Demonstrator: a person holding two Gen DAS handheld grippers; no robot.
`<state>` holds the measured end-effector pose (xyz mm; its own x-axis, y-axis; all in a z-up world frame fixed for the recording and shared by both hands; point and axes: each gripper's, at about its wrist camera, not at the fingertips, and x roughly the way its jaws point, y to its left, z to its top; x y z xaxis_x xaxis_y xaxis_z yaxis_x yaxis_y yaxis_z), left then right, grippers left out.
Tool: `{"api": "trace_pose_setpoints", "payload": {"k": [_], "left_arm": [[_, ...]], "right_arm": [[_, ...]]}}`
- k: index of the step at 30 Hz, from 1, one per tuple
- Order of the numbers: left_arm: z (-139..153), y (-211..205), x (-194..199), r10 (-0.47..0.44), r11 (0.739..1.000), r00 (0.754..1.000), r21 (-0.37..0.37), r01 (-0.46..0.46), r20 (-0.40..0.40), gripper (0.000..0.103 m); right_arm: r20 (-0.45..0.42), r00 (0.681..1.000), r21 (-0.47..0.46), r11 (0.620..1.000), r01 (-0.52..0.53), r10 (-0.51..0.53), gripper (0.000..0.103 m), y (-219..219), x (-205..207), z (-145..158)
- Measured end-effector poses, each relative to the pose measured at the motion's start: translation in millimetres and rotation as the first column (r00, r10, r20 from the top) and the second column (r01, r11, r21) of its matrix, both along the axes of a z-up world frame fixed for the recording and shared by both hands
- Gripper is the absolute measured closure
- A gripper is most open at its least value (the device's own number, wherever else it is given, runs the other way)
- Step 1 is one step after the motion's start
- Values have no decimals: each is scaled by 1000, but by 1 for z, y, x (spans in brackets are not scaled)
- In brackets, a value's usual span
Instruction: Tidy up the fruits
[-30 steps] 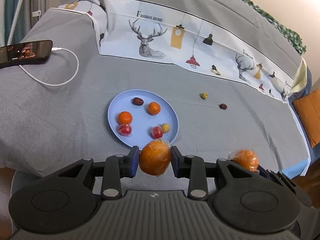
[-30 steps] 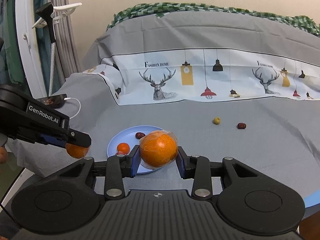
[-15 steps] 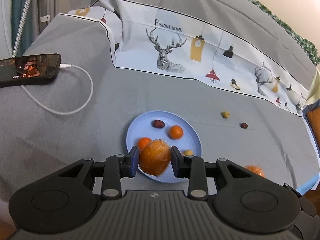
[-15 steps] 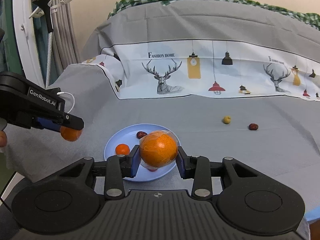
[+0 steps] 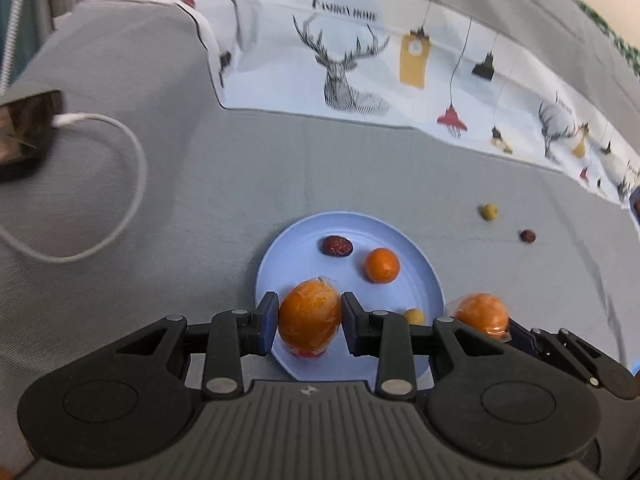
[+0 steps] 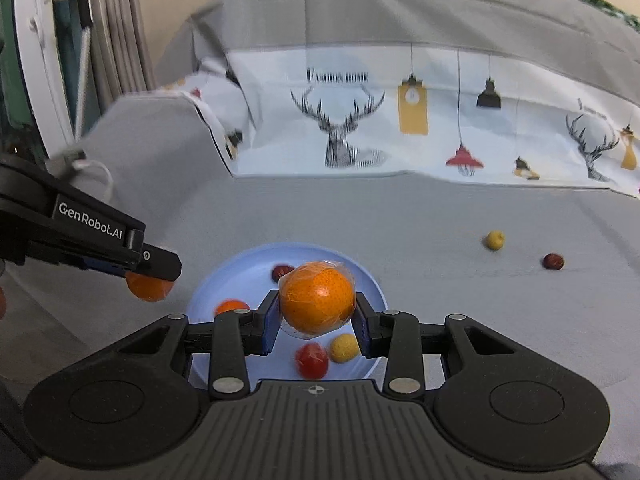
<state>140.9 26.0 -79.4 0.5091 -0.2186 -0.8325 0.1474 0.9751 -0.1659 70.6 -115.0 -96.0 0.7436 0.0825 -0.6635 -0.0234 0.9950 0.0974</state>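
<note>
My left gripper [image 5: 309,325] is shut on a plastic-wrapped orange [image 5: 309,316] above the near edge of a light blue plate [image 5: 416,268]. My right gripper [image 6: 317,316] is shut on a second wrapped orange [image 6: 317,300] over the same plate [image 6: 244,268]. The plate carries a dark red date [image 5: 337,246], a small tangerine [image 5: 381,265], a small yellow fruit [image 6: 343,347] and a red fruit [image 6: 311,360]. In the left wrist view the right gripper's orange [image 5: 480,314] shows at the plate's right rim. In the right wrist view the left gripper's orange [image 6: 149,286] shows left of the plate.
A small yellow fruit [image 5: 489,211] and a dark red date [image 5: 527,235] lie loose on the grey cover to the right of the plate. A phone [image 5: 24,136] with a white cable [image 5: 120,184] lies far left. A printed deer cloth [image 5: 360,60] covers the back.
Both grippers have moved forward and down toward the plate, each still holding its orange. The plate and loose fruits now look nearer and larger.
</note>
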Motion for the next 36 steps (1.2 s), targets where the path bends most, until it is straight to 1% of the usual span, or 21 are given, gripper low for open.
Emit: {"api": "trace_pose_setpoints", "payload": {"k": [3,6,9,10,12,13,14,15,16,17,19,21,23,25,28,33,36], "left_arm": [[-16,-9,15,-24,999,1000,24,25,-20,66],[-30,-19,26,-42,997,999,65,43,-25,66],[-42,-27,33,-65,994,997,89,68,-40,65],[-43,-29,33,-80,993,997,90,82,-24,62],[-40,-32,29,-94,990,995,109,89,42,30],[-37,-33,25,-85,989,994,127,76,67,2],[-31,-32,20,-69,989,993,135,55,100,0],[-25,-30,15,-69,990,989,129,52,128,0],[-20,-29,10,-83,990,988,126,67,132,0],[-15,-27,5,-94,989,988,129,78,122,0],[-7,-22,-7,-78,989,992,137,63,101,0],[2,-14,-22,-49,990,995,139,37,83,0],[13,-7,-40,-22,990,997,138,12,72,0],[23,-2,-58,-23,986,998,167,12,62,0],[38,4,-86,-30,980,996,201,12,87,0],[55,4,-123,-71,978,992,202,49,104,0],[63,0,-141,-75,977,988,208,47,132,0]], "right_arm": [[-37,999,-18,1000,-3,2,64,0,12,-17],[-63,998,-19,1000,-17,16,64,-1,20,-28],[-84,996,-20,999,-38,36,64,-2,28,-38],[-93,995,-17,999,-46,45,64,-2,31,-41],[-107,992,-13,998,-65,64,62,-5,38,-43],[-111,992,-10,998,-65,63,51,-6,40,-41],[-115,992,-8,998,-56,55,43,-9,42,-36],[-109,993,-5,999,-45,44,27,-11,40,-31],[-100,994,-1,999,-34,34,19,-13,36,-26],[-103,994,3,1000,-28,28,17,-15,29,-19],[-124,992,15,1000,-25,27,11,-18,15,-8],[-122,992,46,999,-28,34,8,-21,-8,8],[-99,994,59,998,-34,40,4,-23,-34,23],[-69,997,56,998,-32,36,3,-22,-59,34],[-39,999,48,999,-11,13,2,-19,-91,45],[16,999,25,999,-37,37,1,-9,-123,62],[61,998,8,999,-33,32,1,-8,-139,72]]}}
